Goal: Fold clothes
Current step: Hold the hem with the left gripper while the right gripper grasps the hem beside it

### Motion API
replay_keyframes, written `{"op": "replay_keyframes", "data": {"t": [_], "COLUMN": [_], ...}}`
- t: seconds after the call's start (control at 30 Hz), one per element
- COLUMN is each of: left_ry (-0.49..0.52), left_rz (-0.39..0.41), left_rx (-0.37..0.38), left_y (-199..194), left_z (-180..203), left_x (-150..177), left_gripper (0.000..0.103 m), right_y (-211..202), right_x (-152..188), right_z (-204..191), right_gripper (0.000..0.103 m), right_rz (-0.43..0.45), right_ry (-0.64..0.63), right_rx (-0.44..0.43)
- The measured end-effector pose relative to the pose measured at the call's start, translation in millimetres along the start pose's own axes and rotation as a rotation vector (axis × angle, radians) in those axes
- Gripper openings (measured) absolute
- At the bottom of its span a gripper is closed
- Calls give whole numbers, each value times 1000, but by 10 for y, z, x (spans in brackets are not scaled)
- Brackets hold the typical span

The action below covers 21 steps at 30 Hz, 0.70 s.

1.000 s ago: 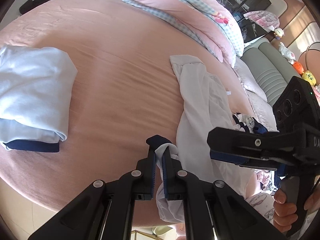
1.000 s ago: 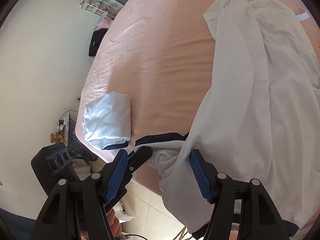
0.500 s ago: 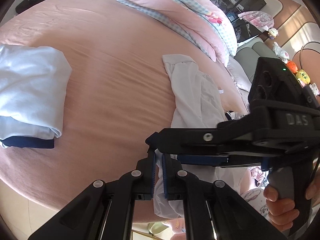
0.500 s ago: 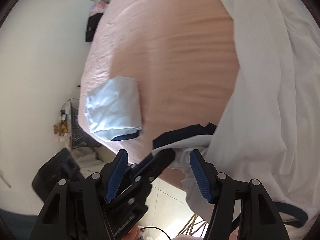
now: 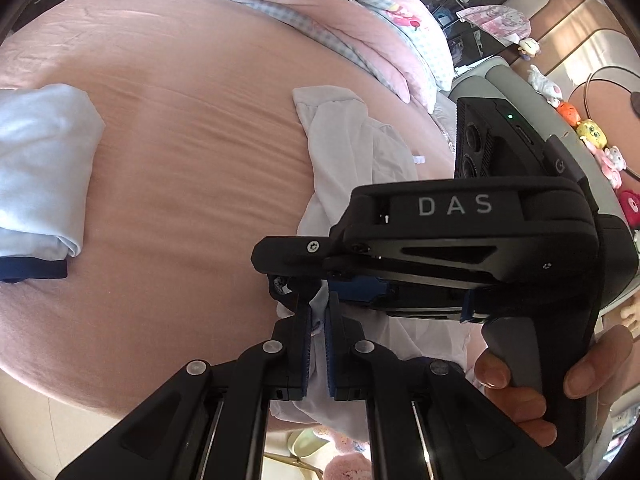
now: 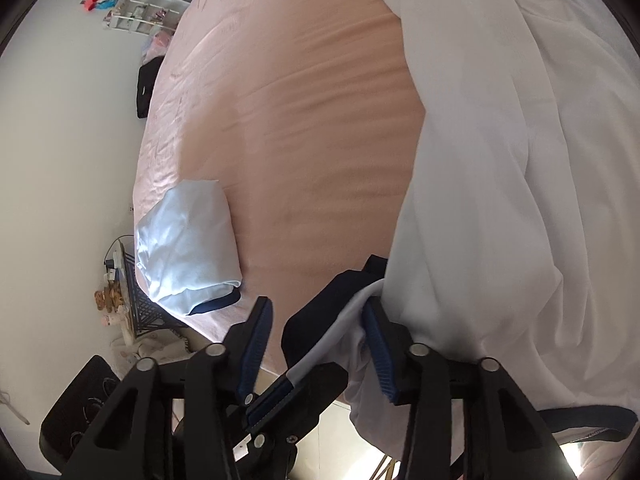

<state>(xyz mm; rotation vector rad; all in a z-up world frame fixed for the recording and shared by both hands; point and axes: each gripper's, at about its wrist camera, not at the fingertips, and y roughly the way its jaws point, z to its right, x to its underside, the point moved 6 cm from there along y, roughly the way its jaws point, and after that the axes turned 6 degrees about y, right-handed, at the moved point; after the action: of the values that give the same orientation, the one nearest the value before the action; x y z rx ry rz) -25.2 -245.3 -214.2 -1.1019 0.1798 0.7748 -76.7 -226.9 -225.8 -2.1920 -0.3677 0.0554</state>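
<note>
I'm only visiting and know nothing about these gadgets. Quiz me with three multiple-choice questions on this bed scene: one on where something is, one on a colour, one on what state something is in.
1. Where does the folded pale blue garment lie?
A. On the pink sheet, apart from the white shirt
B. On top of the white shirt
C. On the floor

2. What colour is the trim on the white shirt's cuff?
A. Red
B. Dark navy
C. Yellow

3. How is the left gripper?
A. Wide open over bare sheet
B. Shut on the white shirt
C. Shut on the folded garment

Answers:
1 A: bare sheet shows between the two garments.
2 B: a dark navy band edges the cuff in the right wrist view.
3 B: white cloth is pinched between its two fingers, which are close together.
</note>
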Motion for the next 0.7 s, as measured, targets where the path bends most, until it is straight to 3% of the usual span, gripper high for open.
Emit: {"op": "replay_keyframes", "data": {"t": [0.13,0.27,0.5,0.7], "left_ry": [-3,16,25,94], "left_rz": [-16,-11,45,139], "left_rx": [5,-7,2,-18], "left_y": [36,13,-182,-520], "left_z": [17,53,125,279], "left_x": [41,44,-109,-354], "left_gripper": [5,5,4,4], "right_y": [29,7,-192,-509], "right_x": [27,49,16,-54], "right_z": [76,58,-100,-423], "right_gripper": [20,16,16,16], "right_rz": [2,34,87,121], "right_ry": [-6,-43,-79,-131], "right_rx": [-16,-61,-136,-260]}}
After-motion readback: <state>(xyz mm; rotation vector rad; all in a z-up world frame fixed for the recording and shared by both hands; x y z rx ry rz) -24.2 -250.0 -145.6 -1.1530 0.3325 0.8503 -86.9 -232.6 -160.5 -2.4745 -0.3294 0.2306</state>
